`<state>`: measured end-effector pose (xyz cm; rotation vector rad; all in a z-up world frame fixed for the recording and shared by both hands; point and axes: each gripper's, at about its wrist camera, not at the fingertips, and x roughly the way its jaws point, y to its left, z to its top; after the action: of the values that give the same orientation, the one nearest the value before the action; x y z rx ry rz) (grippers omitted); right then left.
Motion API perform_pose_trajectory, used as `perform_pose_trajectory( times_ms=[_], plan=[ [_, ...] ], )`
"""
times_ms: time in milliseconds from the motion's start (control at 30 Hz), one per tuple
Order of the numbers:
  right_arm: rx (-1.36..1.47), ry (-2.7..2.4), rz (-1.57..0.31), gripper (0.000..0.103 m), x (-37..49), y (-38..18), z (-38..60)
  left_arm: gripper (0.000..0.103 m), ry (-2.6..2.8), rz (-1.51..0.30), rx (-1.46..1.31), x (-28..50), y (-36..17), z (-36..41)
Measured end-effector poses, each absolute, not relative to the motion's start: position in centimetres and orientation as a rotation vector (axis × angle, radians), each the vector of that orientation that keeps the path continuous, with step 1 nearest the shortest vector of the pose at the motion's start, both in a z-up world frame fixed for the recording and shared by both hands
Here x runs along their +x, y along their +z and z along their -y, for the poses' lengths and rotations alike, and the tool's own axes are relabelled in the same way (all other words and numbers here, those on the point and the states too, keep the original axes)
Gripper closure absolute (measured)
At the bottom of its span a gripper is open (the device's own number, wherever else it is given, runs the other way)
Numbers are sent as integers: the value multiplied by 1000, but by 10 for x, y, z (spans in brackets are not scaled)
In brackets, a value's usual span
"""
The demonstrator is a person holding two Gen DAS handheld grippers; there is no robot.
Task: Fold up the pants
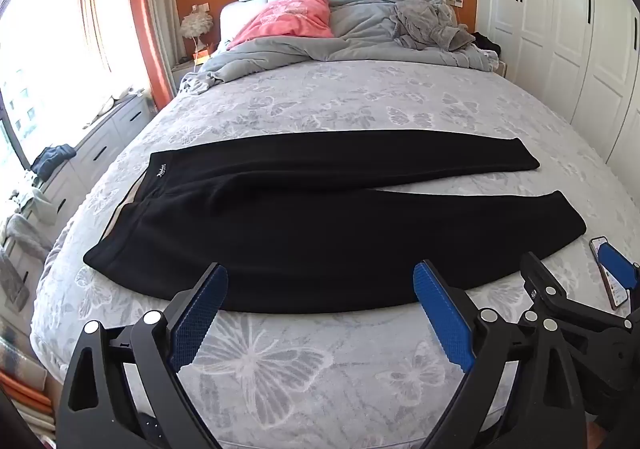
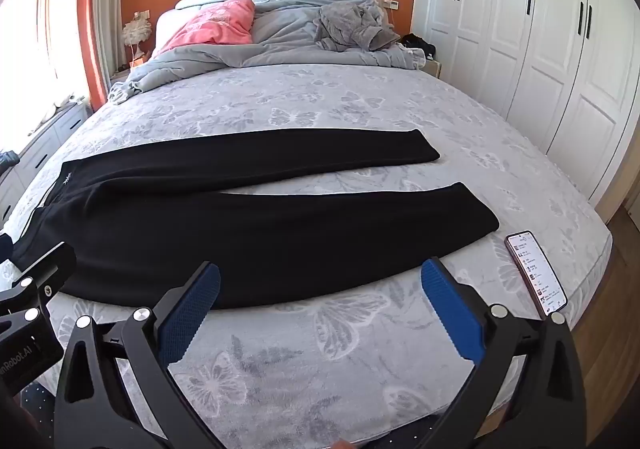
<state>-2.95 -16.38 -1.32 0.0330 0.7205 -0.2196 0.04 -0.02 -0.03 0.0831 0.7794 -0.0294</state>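
Black pants (image 1: 312, 217) lie flat across the grey butterfly-print bed (image 1: 320, 101), waistband at the left, both legs spread apart toward the right. They also show in the right wrist view (image 2: 240, 225). My left gripper (image 1: 320, 281) is open and empty, hovering at the near edge of the pants. My right gripper (image 2: 320, 281) is open and empty, also at the pants' near edge, further right; it also shows in the left wrist view (image 1: 576, 273).
A lit phone (image 2: 536, 273) lies on the bed by the near right corner. A grey duvet (image 2: 280, 37), pink pillow (image 2: 216, 25) and grey garment (image 2: 352, 25) are piled at the headboard. White wardrobes (image 2: 540, 49) stand right, drawers (image 1: 100, 153) left.
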Motion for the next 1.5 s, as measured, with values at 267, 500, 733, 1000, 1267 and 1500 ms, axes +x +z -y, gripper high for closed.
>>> perform_pose_trajectory(
  times_ms=[267, 500, 733, 1000, 1267, 1500],
  plan=[
    [42, -220, -719, 5, -32, -14, 165, 11, -23, -794, 85, 7, -3, 4],
    [35, -216, -721, 5, -34, -16, 167, 11, -13, -799, 61, 6, -7, -5],
    [34, -211, -730, 5, -27, -19, 157, 11, -2, -810, 60, 9, -11, -9],
    [32, -209, -730, 5, -27, -18, 154, 11, 1, -816, 55, 11, -13, -11],
    [32, -206, -731, 5, -25, -17, 152, 11, 1, -820, 56, 12, -14, -12],
    [31, -205, -733, 5, -24, -18, 150, 11, 2, -826, 59, 13, -14, -11]
  ],
)
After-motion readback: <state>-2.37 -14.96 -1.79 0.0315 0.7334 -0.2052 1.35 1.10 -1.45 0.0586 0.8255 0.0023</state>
